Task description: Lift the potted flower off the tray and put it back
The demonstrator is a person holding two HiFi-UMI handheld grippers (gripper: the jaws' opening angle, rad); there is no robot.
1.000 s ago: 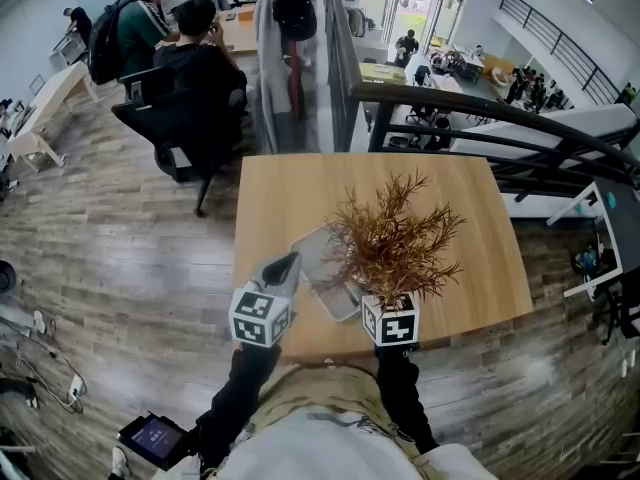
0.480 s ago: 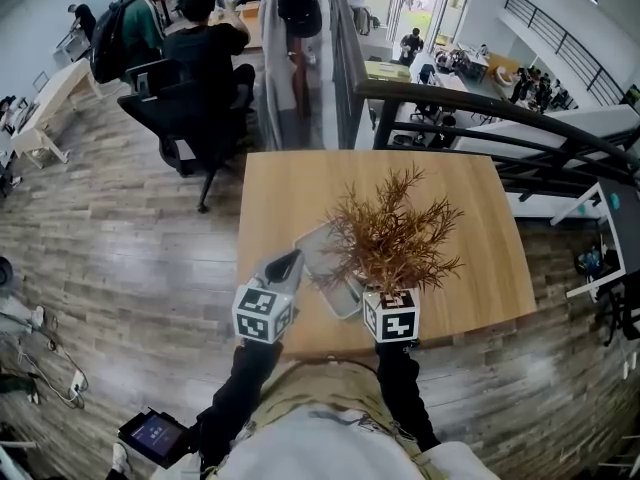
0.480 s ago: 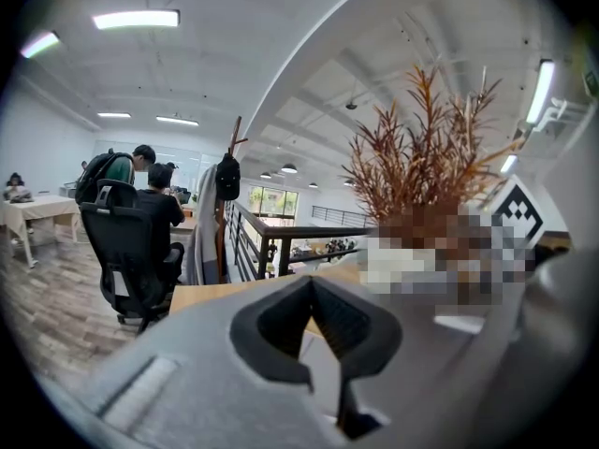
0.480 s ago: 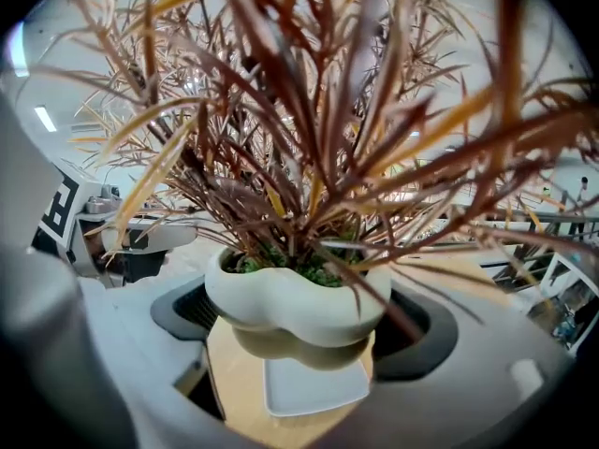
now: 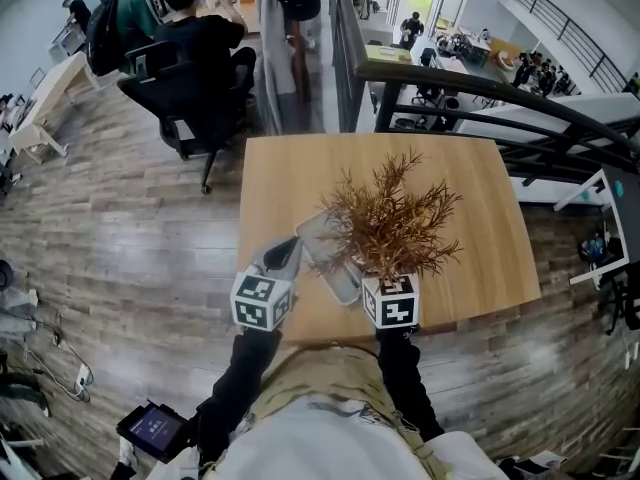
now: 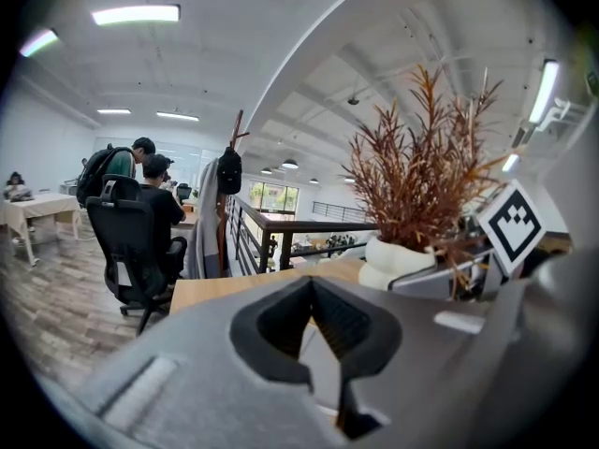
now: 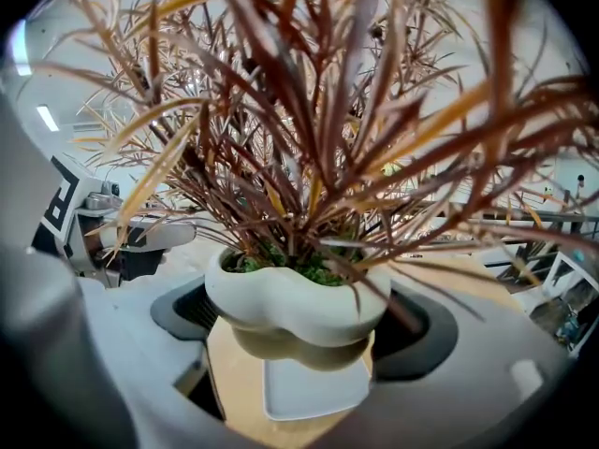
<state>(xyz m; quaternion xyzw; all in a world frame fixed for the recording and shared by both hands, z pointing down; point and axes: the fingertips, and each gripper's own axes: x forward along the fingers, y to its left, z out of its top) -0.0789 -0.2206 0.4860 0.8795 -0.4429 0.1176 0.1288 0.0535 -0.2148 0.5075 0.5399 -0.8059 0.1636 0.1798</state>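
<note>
The potted flower [image 5: 390, 226], a white pot [image 7: 290, 305] of red-brown leaves, hangs a little above the grey tray [image 5: 320, 248]. My right gripper [image 7: 299, 330] is shut on the pot's sides, and the tray [image 7: 314, 391] shows on the table under it. In the head view the leaves hide the right gripper [image 5: 387, 273] jaws. My left gripper [image 5: 286, 256] sits at the tray's left edge with its jaws closed tip to tip [image 6: 312, 286]. I see nothing held between them. The left gripper view shows the pot [image 6: 398, 260] at its right.
The wooden table [image 5: 470, 198] stands against a black railing [image 5: 480, 93] at the back. Its front edge is next to my body. People sit on office chairs [image 5: 190, 98] at the far left, beside a coat rack [image 5: 290, 28].
The head view has drifted slightly. The right gripper still holds the pot above the tray, and the left gripper stays at the tray's edge.
</note>
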